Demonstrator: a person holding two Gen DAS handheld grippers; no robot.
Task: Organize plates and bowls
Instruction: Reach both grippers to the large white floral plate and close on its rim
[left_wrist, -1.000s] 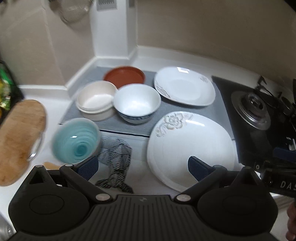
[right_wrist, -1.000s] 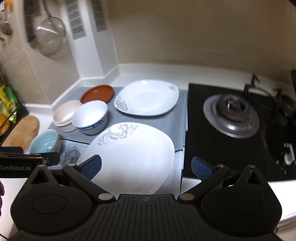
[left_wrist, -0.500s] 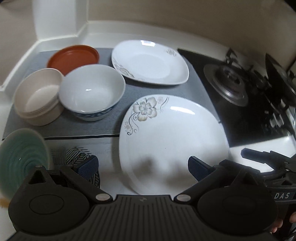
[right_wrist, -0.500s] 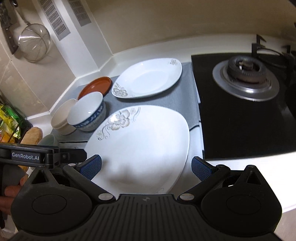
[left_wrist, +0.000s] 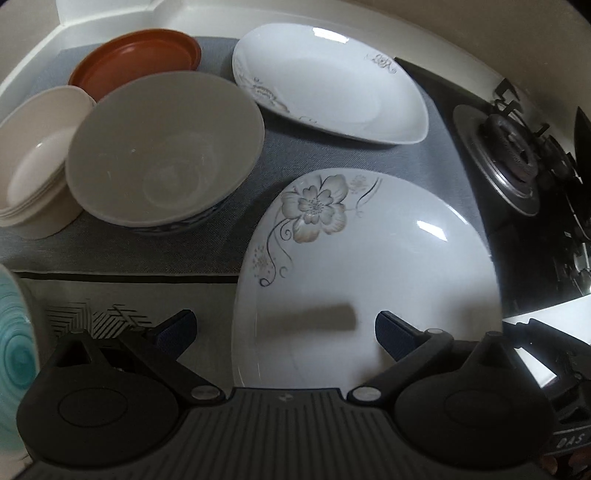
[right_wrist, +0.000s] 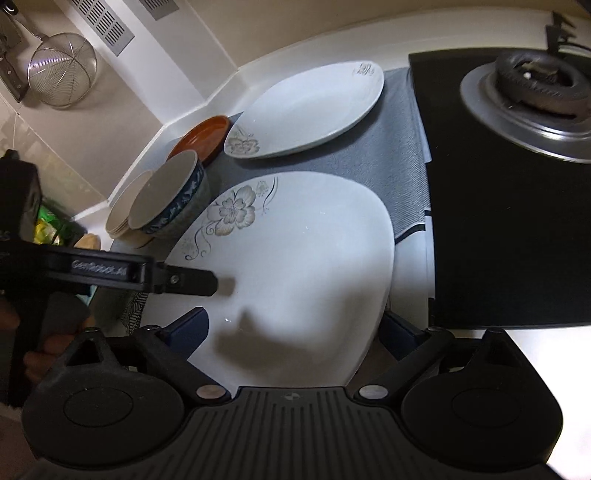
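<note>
A large white floral plate (left_wrist: 369, 273) (right_wrist: 295, 266) lies nearest me on the grey mat (left_wrist: 147, 243). A second white floral plate (left_wrist: 332, 85) (right_wrist: 306, 110) lies behind it. A white bowl with a blue pattern (left_wrist: 166, 147) (right_wrist: 166, 195) stands left, beside stacked cream bowls (left_wrist: 33, 155) (right_wrist: 122, 214) and a brown dish (left_wrist: 136, 59) (right_wrist: 203, 136). A teal bowl (left_wrist: 14, 350) sits at the far left. My left gripper (left_wrist: 284, 332) is open over the near plate's left edge. My right gripper (right_wrist: 295, 332) is open astride the near plate's front end.
A black gas hob with a burner (left_wrist: 517, 147) (right_wrist: 532, 85) lies to the right. A patterned cloth (left_wrist: 96, 317) lies left of the near plate. A wire strainer (right_wrist: 62, 66) hangs on the wall. The counter corner wall rises behind the dishes.
Both grippers have moved forward and down toward the near floral plate, which now fills more of both views. Both stay open and empty.
</note>
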